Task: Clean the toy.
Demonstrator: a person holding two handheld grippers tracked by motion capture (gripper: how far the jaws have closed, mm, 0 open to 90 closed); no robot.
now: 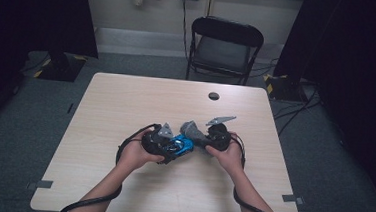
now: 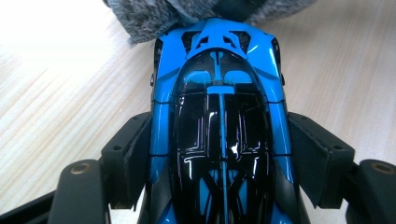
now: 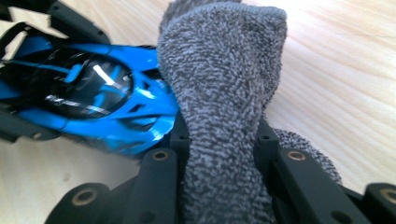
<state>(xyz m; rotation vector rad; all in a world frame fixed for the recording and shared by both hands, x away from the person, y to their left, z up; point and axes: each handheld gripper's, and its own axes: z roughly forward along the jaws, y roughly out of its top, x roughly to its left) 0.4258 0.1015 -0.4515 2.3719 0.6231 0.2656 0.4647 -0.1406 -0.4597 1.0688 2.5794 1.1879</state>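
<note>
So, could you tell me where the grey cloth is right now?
The grey cloth is pinched in the right tool, its free end against one end of the blue toy car near the table's middle.

- The table [image 1: 126,101] is viewed from above, looking forward and down, from some distance.
- The blue toy car [image 2: 219,116] is seen very close, along the left claw.
- The car and grey cloth [image 3: 224,93] are shared by both claw views.

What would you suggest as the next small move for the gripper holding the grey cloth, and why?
Probably draw the cloth along the toy car's blue body. The right gripper is shut on the cloth, whose free end already lies against one end of the car, and the left gripper holds the car by its sides.
</note>
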